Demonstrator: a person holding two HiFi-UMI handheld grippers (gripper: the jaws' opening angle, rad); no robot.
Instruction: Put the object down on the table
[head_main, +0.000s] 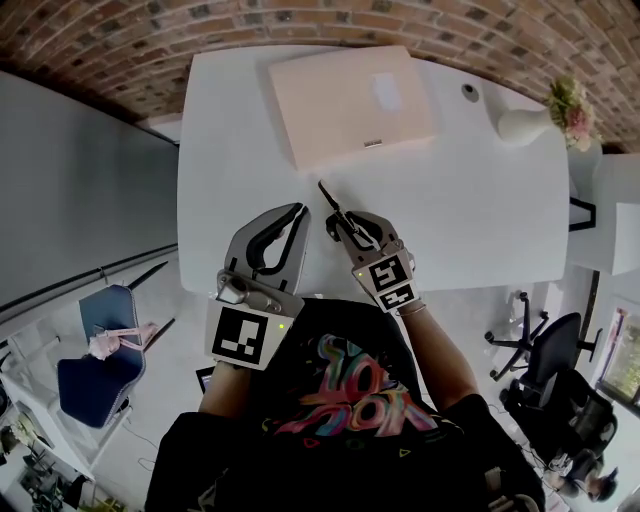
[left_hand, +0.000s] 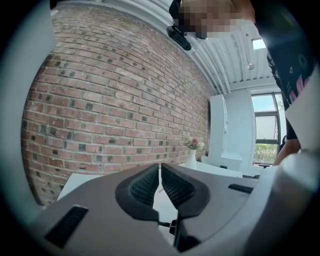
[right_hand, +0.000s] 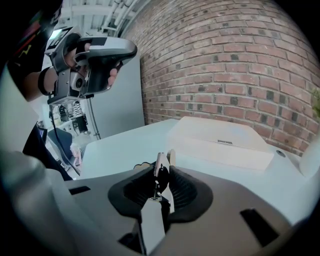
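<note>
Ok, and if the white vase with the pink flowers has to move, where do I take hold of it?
Take the white ceramic vase by its narrow neck, just below the pink flowers, coming in level from the side. It stands upright and its body swells lower down, probably too wide for the jaws. The left hand-held gripper is free, though shut.

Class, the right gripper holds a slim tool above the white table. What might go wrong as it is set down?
1. The slim tool juts past the right gripper, so its point may strike the table first and twist in the grip.
2. The pale flat box lies just ahead of that point; drifting forward could bump it.
</note>
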